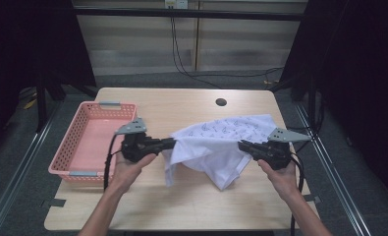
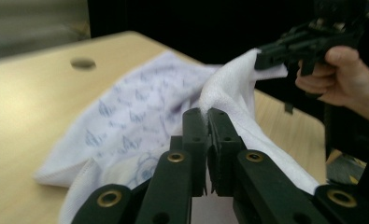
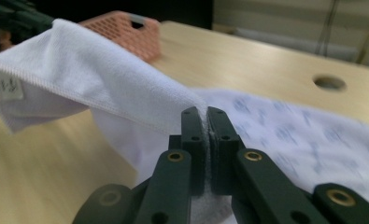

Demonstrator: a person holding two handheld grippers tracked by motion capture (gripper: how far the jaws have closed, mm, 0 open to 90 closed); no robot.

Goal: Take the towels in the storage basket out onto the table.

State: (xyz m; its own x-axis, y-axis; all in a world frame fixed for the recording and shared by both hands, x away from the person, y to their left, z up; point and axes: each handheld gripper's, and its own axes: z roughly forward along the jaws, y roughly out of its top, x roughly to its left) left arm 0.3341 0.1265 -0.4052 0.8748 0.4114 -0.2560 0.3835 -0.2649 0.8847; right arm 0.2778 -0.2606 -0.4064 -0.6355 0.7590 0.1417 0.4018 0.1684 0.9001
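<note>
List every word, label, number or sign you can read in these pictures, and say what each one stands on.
None can be read as text.
Small white tag sewn at the hem of the white towel: dark marks, too blurred to read.
Blue print across the towel: small repeated drawings, not legible as letters.
Pink basket, wooden table, left tongs and right tongs: no lettering visible.
</note>
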